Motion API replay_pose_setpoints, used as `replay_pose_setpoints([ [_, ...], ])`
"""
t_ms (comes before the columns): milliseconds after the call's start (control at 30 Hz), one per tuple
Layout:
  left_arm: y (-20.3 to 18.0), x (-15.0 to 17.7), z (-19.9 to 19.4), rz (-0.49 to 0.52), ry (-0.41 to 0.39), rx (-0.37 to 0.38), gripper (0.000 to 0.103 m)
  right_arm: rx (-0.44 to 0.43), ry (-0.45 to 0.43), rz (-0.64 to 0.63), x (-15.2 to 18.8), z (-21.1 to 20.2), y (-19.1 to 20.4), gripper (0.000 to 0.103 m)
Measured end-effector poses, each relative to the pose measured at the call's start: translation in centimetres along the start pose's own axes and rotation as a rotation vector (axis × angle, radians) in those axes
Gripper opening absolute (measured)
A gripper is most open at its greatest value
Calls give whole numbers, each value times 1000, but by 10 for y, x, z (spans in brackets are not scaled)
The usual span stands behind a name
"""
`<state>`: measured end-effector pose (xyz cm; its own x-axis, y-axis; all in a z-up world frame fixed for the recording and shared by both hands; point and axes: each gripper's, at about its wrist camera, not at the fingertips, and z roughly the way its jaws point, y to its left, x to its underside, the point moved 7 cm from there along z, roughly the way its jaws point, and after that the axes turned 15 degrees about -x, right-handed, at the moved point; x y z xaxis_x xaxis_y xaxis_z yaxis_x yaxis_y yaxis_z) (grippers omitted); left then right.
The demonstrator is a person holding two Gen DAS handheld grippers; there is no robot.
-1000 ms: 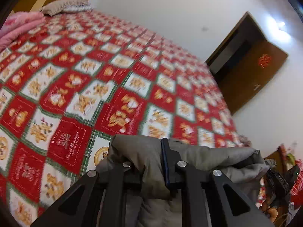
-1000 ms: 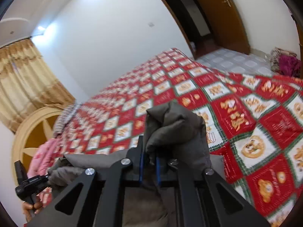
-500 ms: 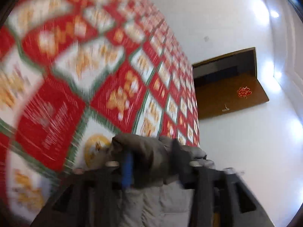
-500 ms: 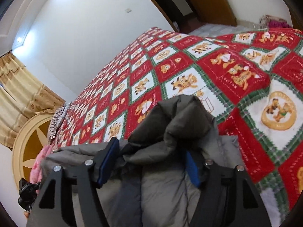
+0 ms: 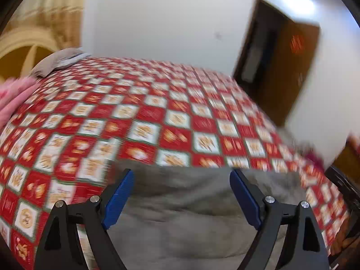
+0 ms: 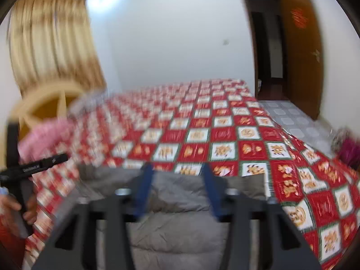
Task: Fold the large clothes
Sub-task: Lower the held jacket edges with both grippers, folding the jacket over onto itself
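A grey padded jacket [image 5: 180, 202] lies folded flat on the red and white checked bedcover [image 5: 157, 117], at the near edge of the bed. My left gripper [image 5: 181, 172] hovers above the jacket's far edge; its jaws are opening wide and hold nothing. In the right wrist view the jacket [image 6: 180, 193] lies below my right gripper [image 6: 177, 167]. Its jaws are closing, still apart, with nothing between the blue pads. The left gripper's body [image 6: 33, 166] shows at the left there, held by a hand [image 6: 13, 204]. Both views are blurred by motion.
A pink blanket [image 5: 13, 94] and a grey pillow [image 5: 56, 63] lie at the head of the bed by a round headboard [image 6: 45, 103]. An open brown door [image 6: 301, 51] stands at the right. Clothes [image 6: 346, 148] lie on the tiled floor.
Both grippers let go of the bunched jacket fold and lifted back from it, rolling level. The jacket now lies flat. The left jaws spread wide; the right opened, then narrowed.
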<state>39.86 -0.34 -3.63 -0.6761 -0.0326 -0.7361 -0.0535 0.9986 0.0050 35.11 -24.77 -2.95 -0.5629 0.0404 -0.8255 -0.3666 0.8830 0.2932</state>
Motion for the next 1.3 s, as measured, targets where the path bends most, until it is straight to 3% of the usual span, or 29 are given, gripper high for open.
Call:
replay_pose_setpoints([
  [67, -30, 14, 27, 64, 51, -24, 87, -1, 95, -8, 18, 41, 4, 12],
  [167, -46, 24, 67, 110, 50, -104, 87, 51, 137, -10, 44, 90, -9, 12],
  [267, -34, 33, 94, 76, 57, -159, 87, 82, 145, -21, 63, 112, -24, 12],
  [367, -26, 49, 126, -10, 135, -94, 87, 57, 140, 80, 80, 126, -46, 12],
  [467, -22, 55, 136, -75, 129, -39, 88, 23, 126, 152, 84, 129, -59, 9],
  [600, -31, 60, 147, -58, 88, -61, 92, 6, 143, 188, 91, 138, -61, 8],
  [767, -33, 64, 159, -58, 100, -72, 94, -7, 198, 218, 99, 151, -66, 8],
  [967, -37, 68, 168, -10, 115, -109, 96, -8, 212, 237, 100, 152, -70, 7],
  [1067, -37, 68, 168, -14, 113, -107, 96, -8, 150, 292, 88, 128, -82, 6],
  [1167, -37, 69, 168, -18, 111, -103, 96, 89, 33, 339, 75, 82, -117, 9],
  [1233, -38, 69, 169, -13, 110, -108, 96, 156, 55, 401, 84, 67, -154, 7],
  [1267, -38, 68, 169, -11, 110, -108, 96, 134, 65, 451, 93, 68, -167, 0],
  [1300, -37, 68, 168, -12, 109, -105, 96, 105, 67, 498, 101, 70, -176, 0],
])
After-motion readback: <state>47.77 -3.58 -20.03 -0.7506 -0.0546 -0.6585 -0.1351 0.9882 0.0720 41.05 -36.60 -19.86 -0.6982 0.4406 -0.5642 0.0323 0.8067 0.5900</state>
